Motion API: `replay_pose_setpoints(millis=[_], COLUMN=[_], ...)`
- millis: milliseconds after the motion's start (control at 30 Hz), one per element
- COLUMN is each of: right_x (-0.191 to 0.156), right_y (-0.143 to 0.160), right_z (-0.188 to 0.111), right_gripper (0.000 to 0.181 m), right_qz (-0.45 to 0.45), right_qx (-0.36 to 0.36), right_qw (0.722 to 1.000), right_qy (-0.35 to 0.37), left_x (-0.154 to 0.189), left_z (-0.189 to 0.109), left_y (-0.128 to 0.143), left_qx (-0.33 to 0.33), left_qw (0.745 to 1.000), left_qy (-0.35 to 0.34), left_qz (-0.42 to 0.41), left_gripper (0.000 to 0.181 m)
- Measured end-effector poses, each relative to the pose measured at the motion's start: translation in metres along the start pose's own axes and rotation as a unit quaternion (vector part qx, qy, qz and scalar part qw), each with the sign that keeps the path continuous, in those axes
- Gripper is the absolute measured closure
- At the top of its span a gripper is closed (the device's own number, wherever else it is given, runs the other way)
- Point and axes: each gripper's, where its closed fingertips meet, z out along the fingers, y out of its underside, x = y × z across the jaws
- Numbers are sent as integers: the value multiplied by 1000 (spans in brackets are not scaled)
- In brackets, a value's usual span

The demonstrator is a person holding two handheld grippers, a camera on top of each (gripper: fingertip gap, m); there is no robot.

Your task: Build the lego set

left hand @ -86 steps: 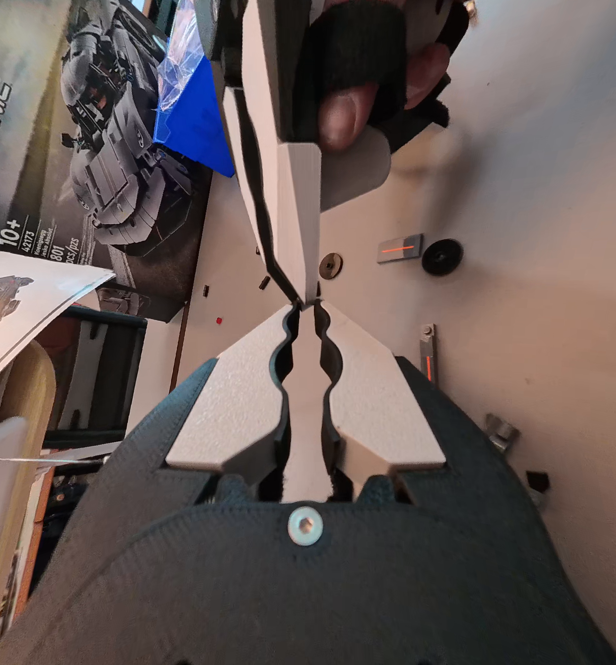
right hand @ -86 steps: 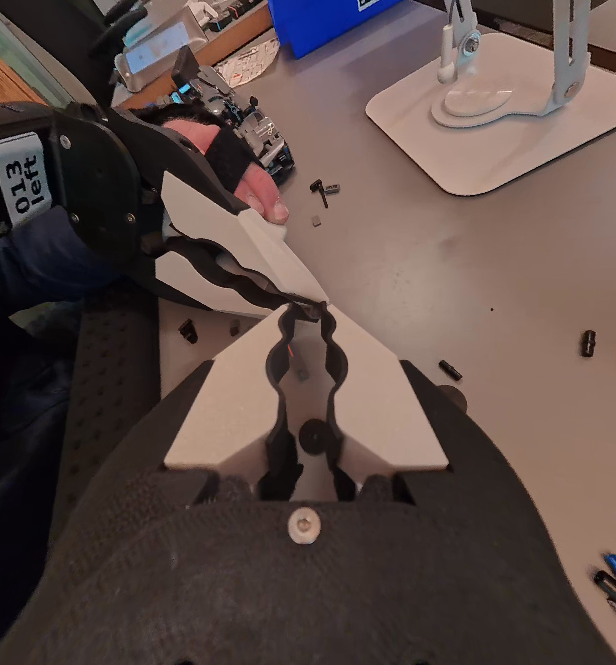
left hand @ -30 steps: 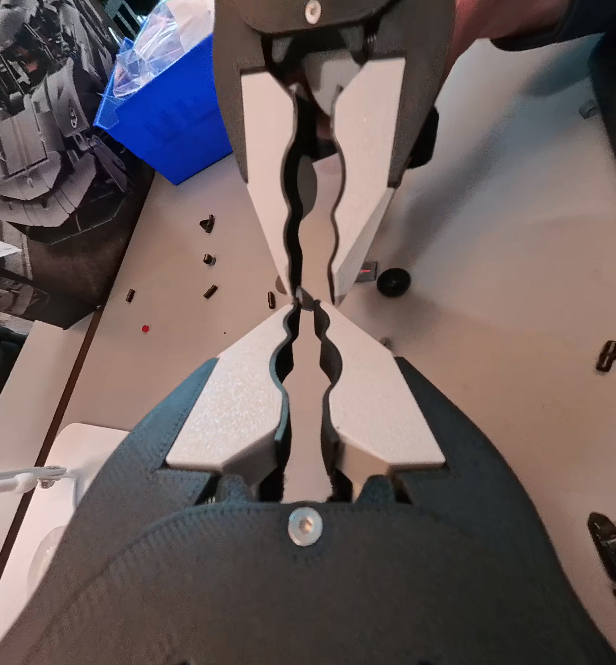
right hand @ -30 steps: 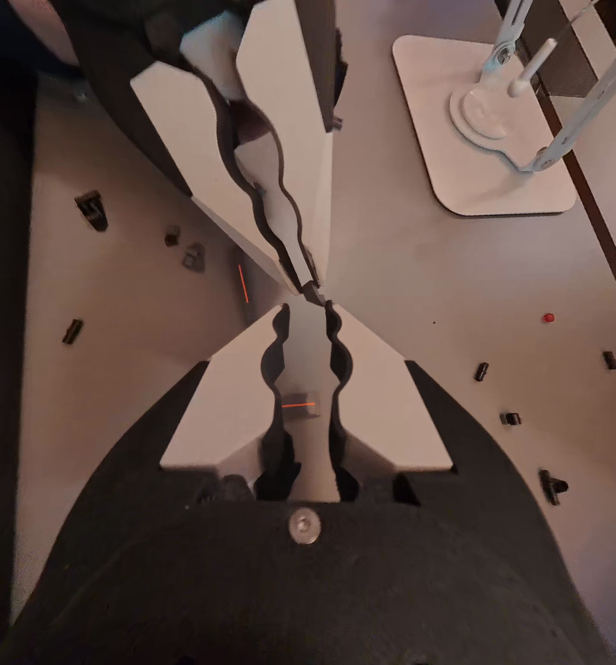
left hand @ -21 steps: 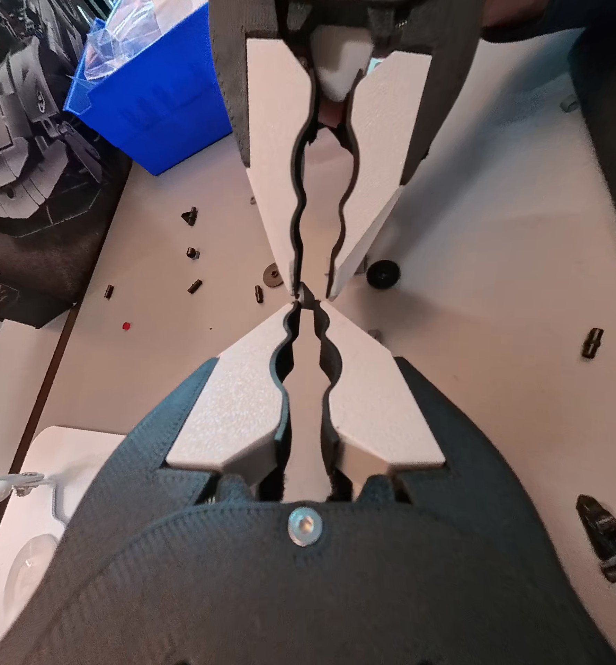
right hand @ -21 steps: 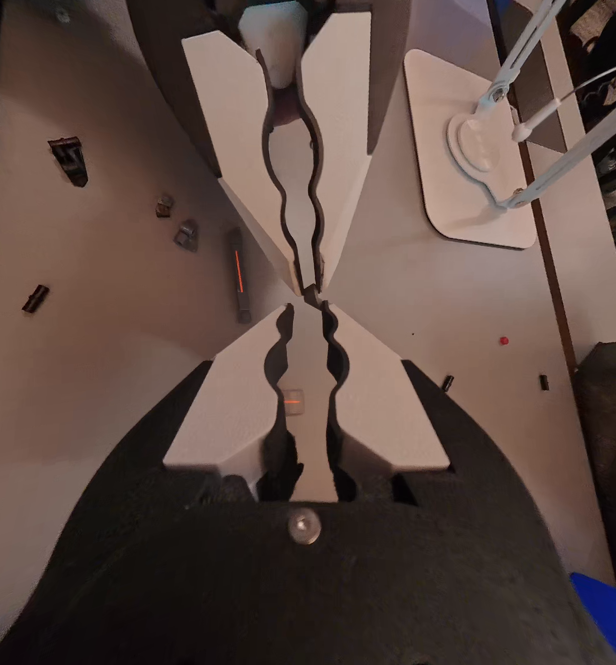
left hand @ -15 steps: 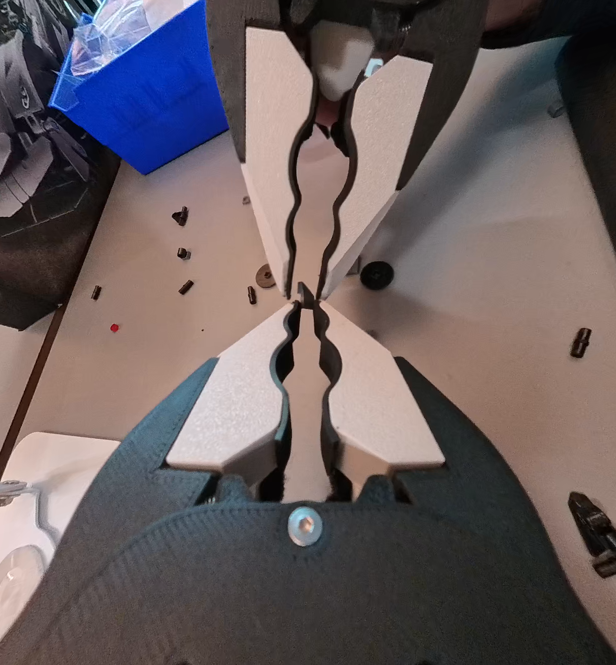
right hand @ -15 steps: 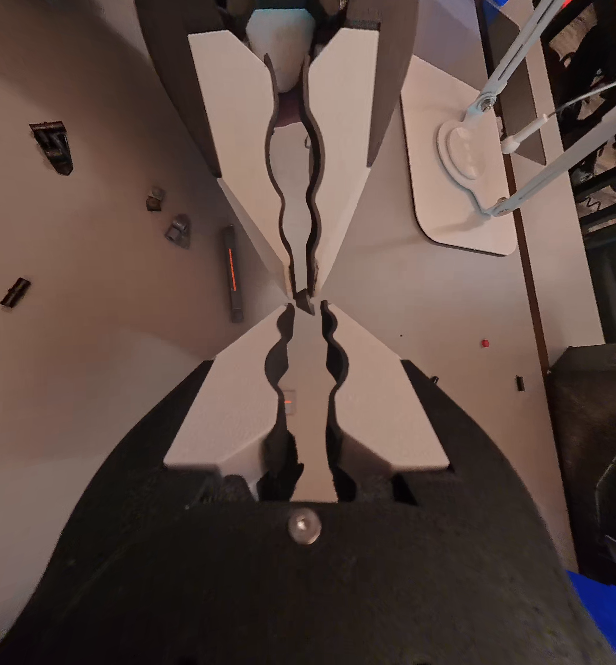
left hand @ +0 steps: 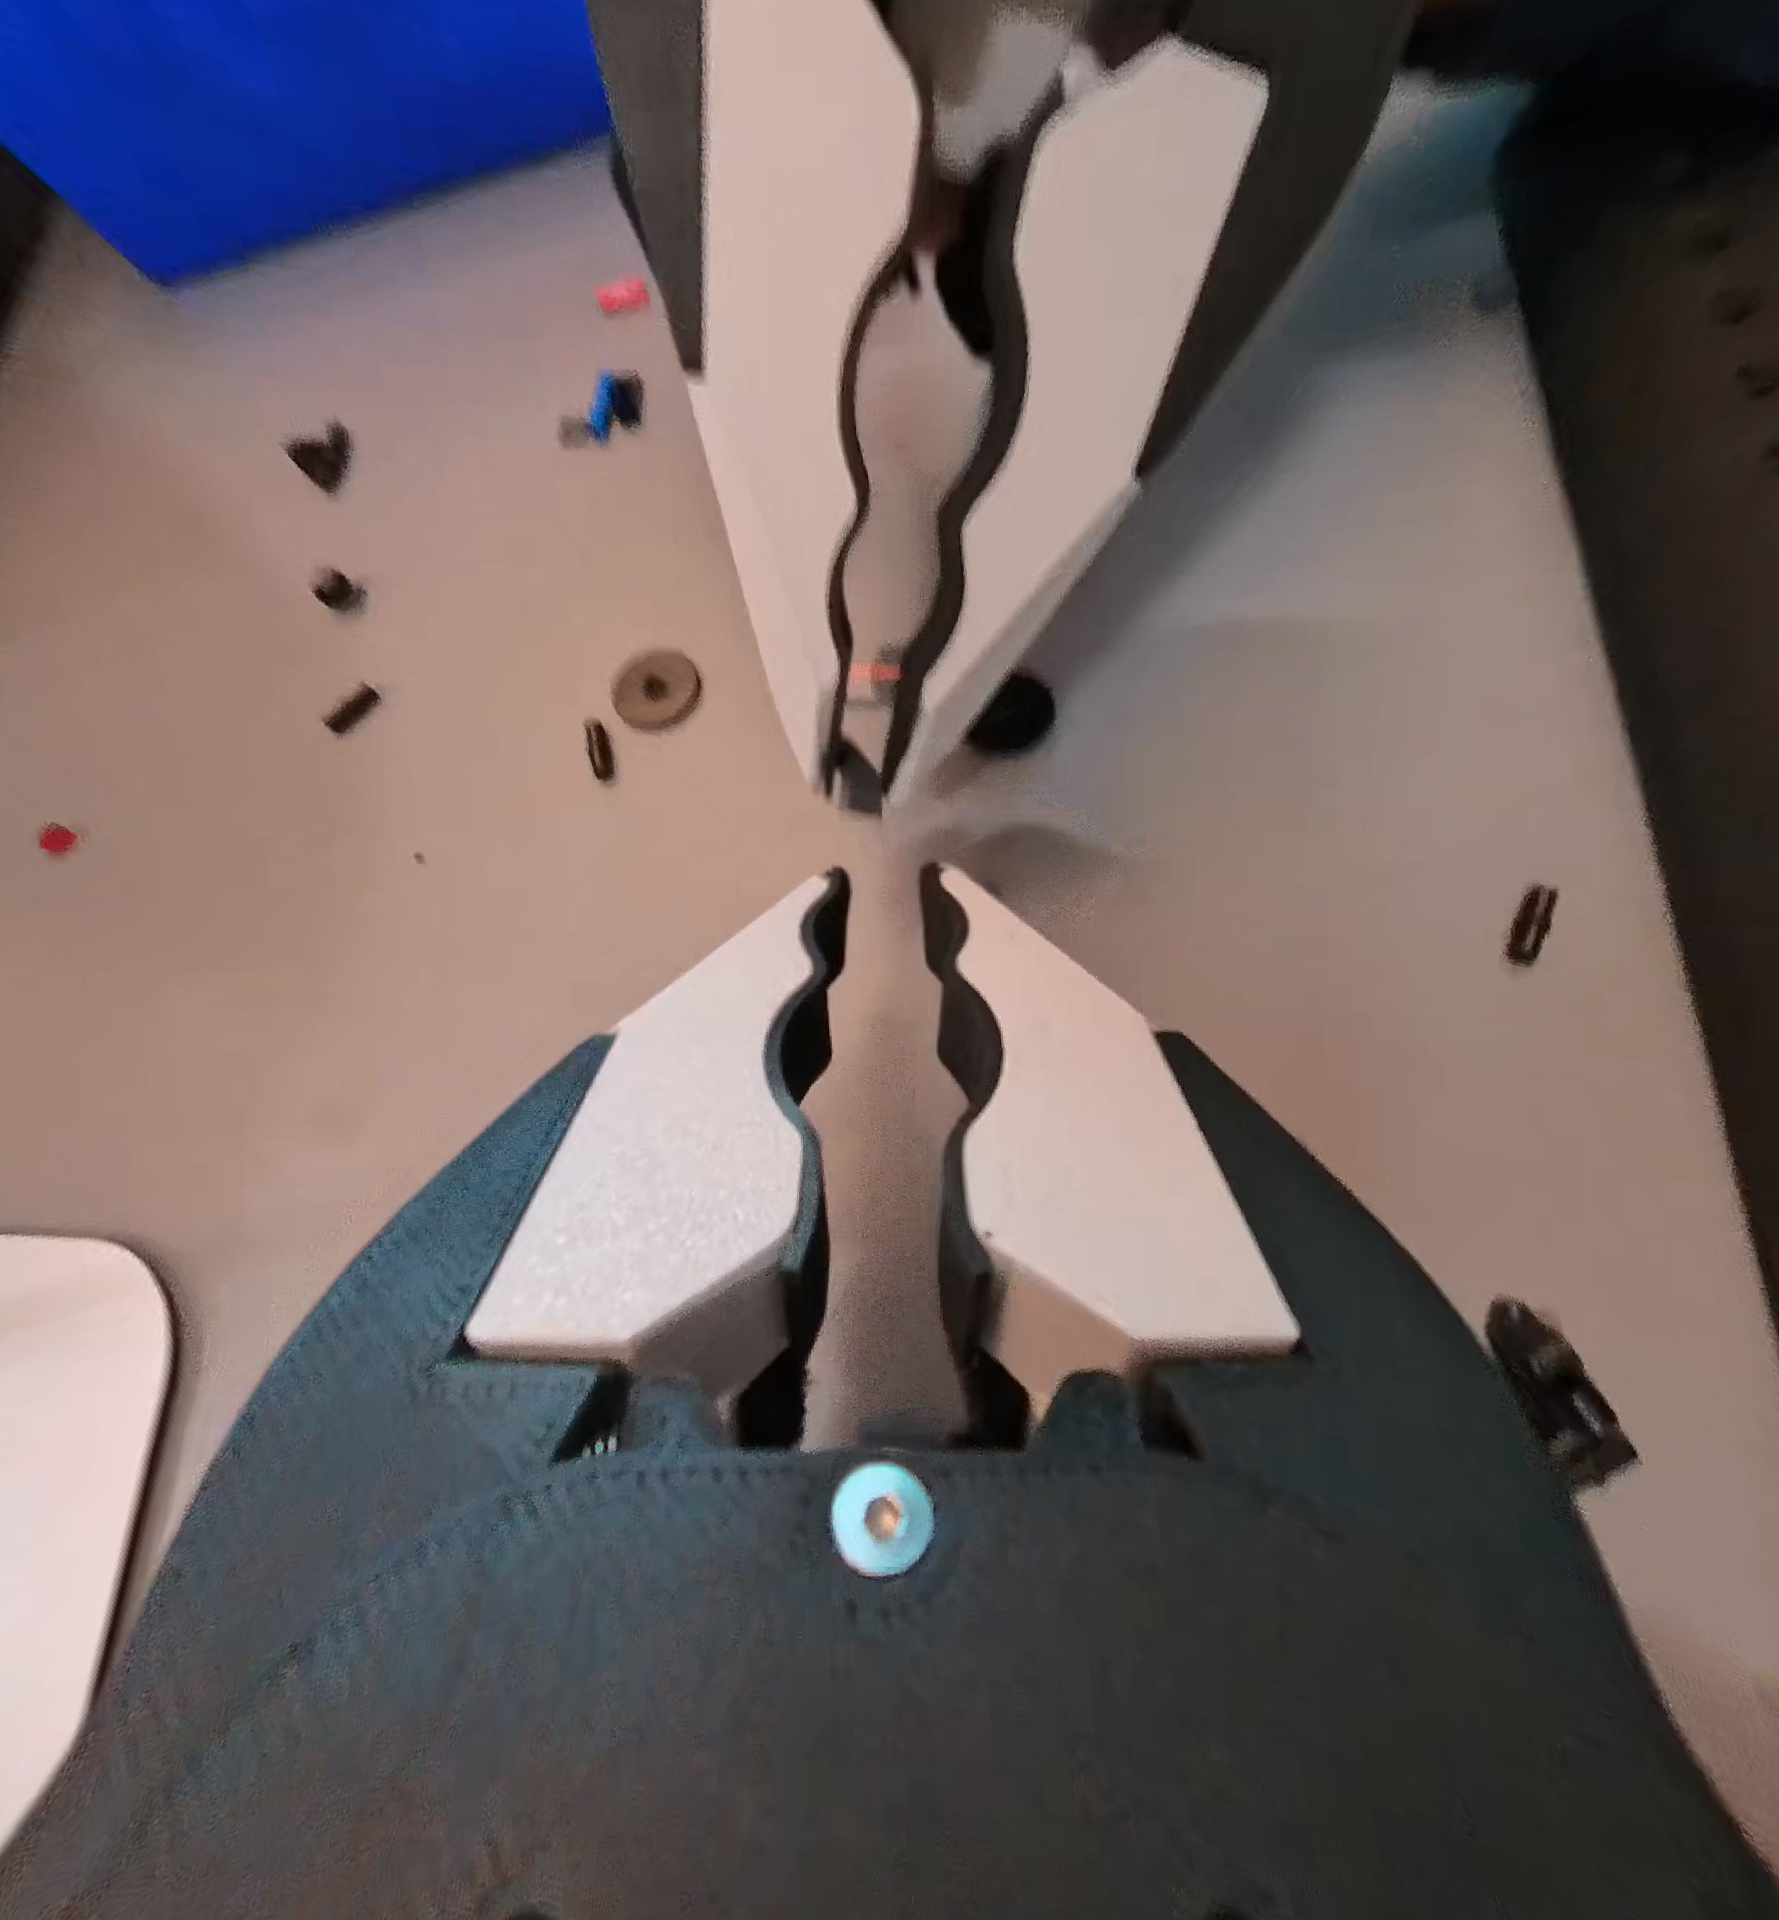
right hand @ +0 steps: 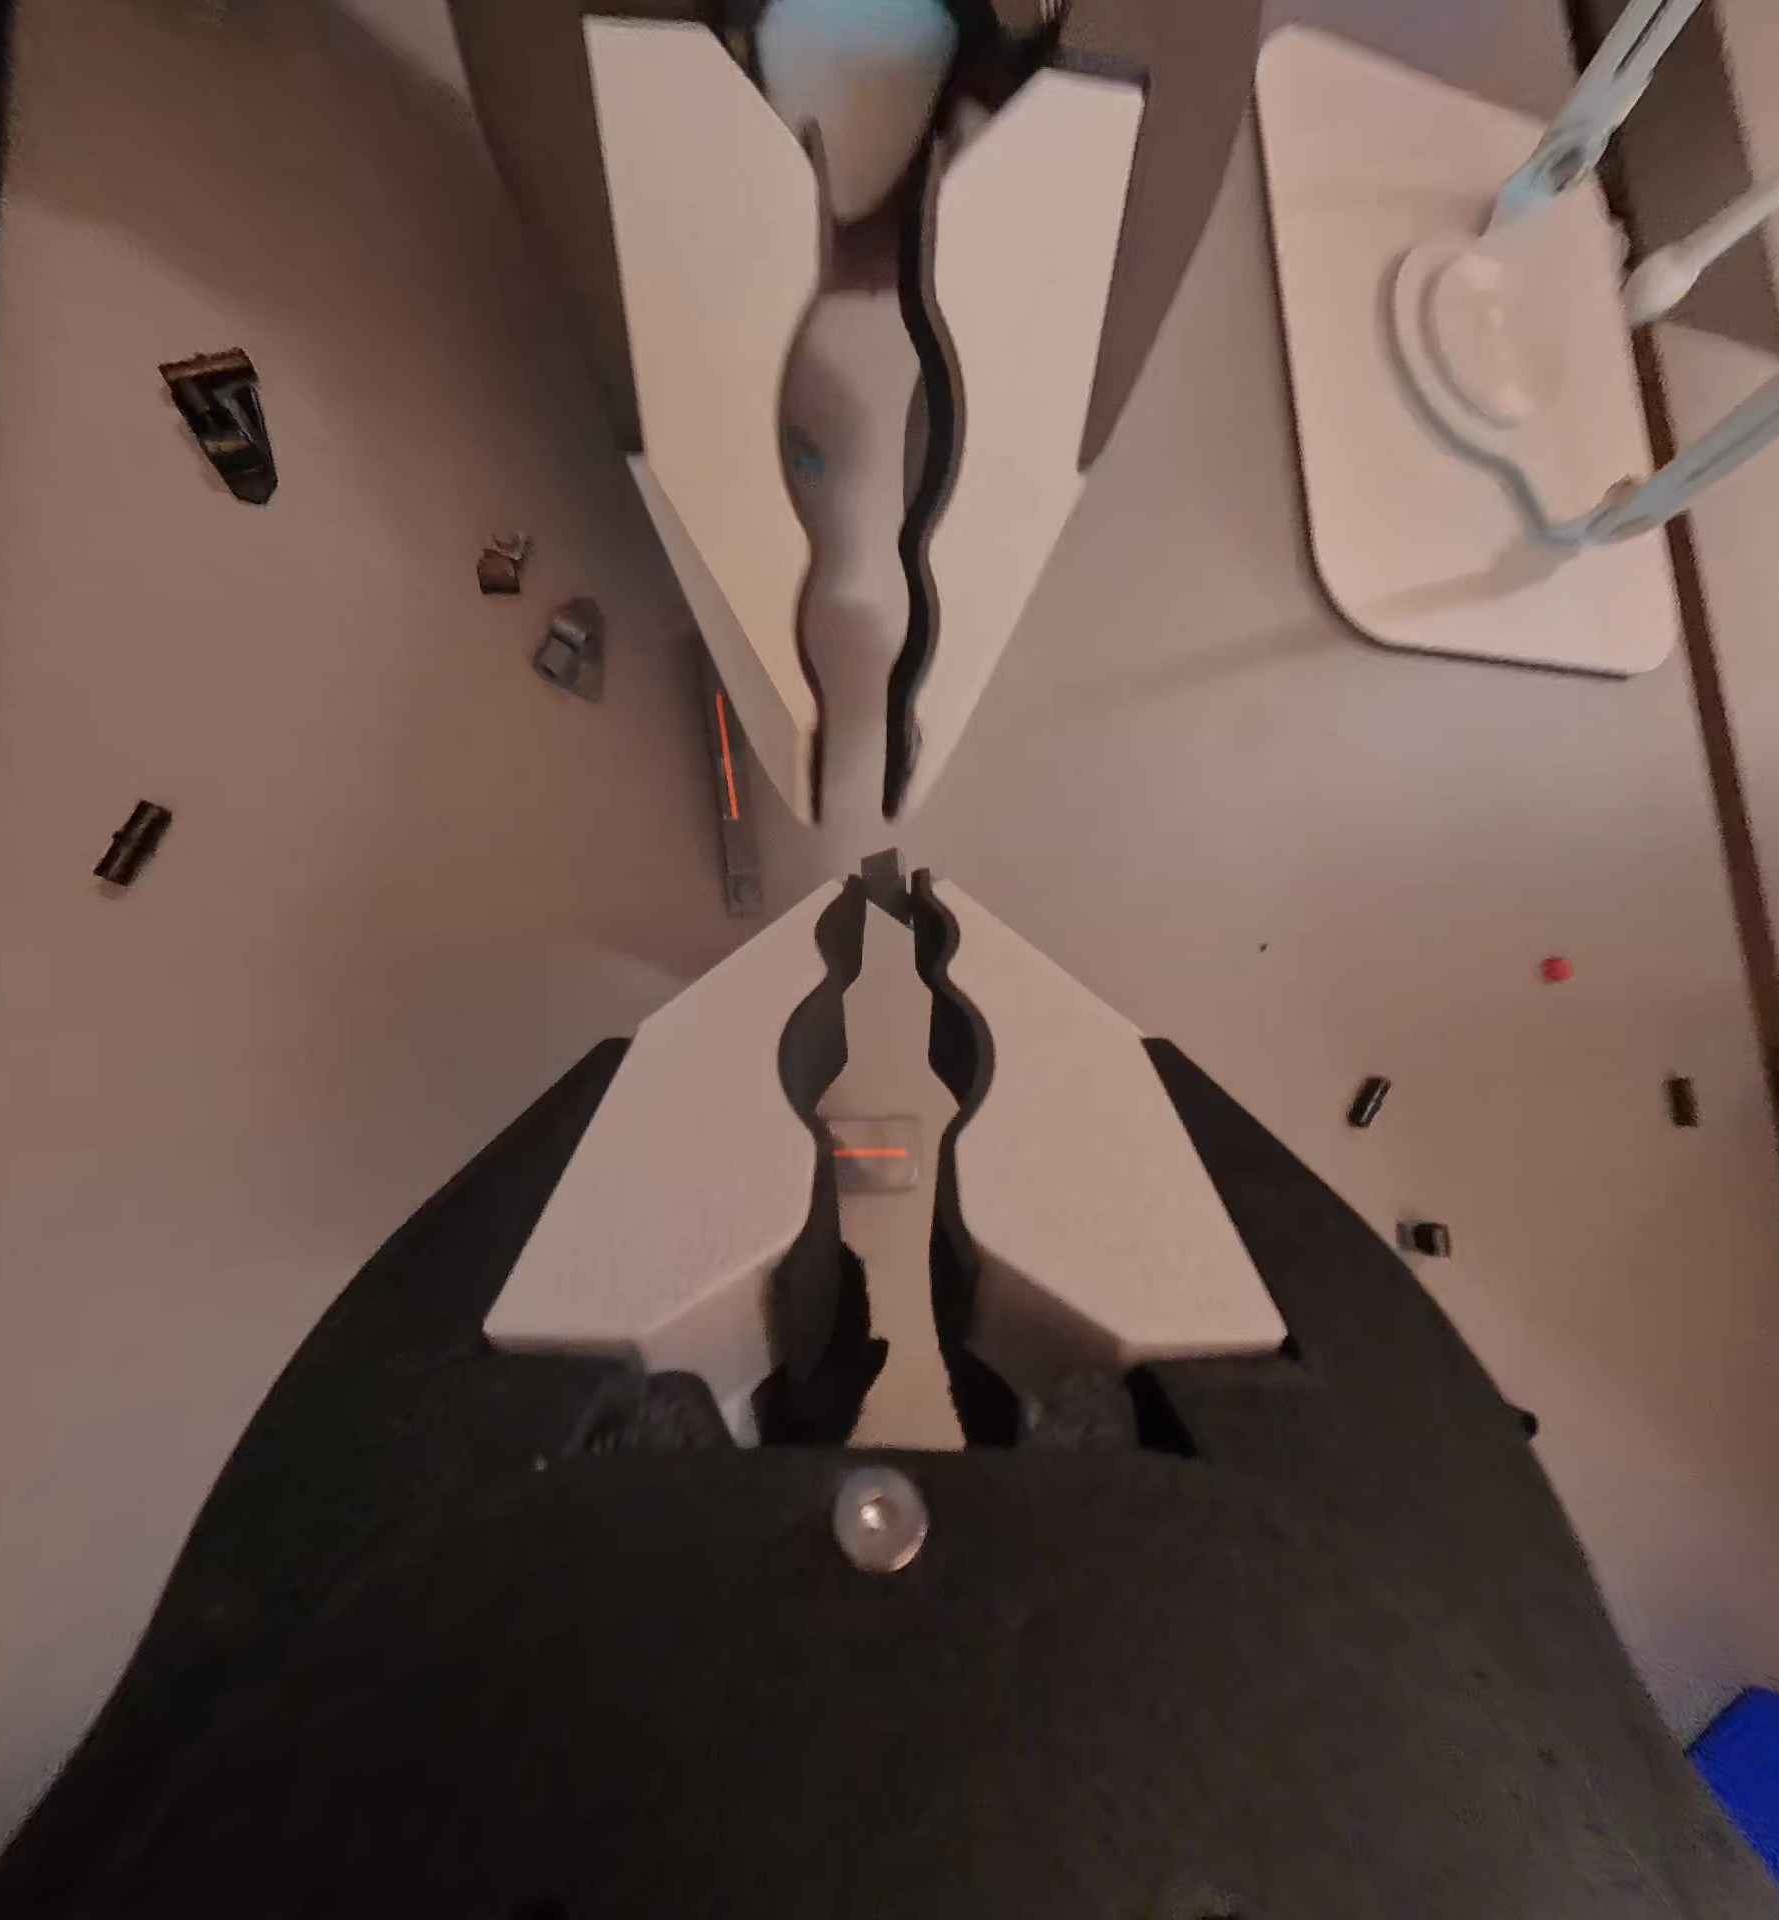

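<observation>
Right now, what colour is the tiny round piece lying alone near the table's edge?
Red, clearest in the right wrist view.

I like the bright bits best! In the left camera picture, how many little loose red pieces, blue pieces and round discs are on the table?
Red pieces: 2
Blue pieces: 1
Round discs: 2 (one brownish-grey, one black and partly hidden)
Total: 5
</observation>
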Motion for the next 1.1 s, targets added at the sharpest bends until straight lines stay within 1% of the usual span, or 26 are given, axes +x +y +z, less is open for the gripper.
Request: replay_pose_setpoints(millis=[67, 167, 300, 367, 500, 767, 900, 1100], right_x=[-7, -16, -26, -29, -34, -33, -29, -30], right_y=[5, 10, 16, 17, 19, 17, 16, 22], right_z=[4, 10, 14, 16, 20, 21, 18, 21], right_gripper=[174, 174, 174, 174, 174, 174, 174, 174], right_qz=[18, 34, 55, 63, 73, 100, 101, 111], right_qx=[-11, -24, -39, -42, -50, -45, -41, -58], right_qw=[999, 997, 993, 991, 989, 985, 987, 985], right_qy=[-28, -60, -95, -106, -121, -129, -120, -122], left_x=[3, 10, 23, 28, 28, 27, 26, 26], left_z=[-4, -7, 3, 6, 10, 12, 13, 13], left_y=[14, 17, 24, 28, 30, 31, 31, 31], left_qx=[-32, -33, -59, -74, -81, -85, -85, -86], left_qw=[999, 998, 996, 994, 994, 994, 994, 994], left_qy=[13, 43, 70, 77, 78, 72, 71, 69], left_qz=[-7, -33, -16, -10, -14, -11, -10, -9], left_gripper=[165, 162, 159, 160, 162, 169, 172, 173])
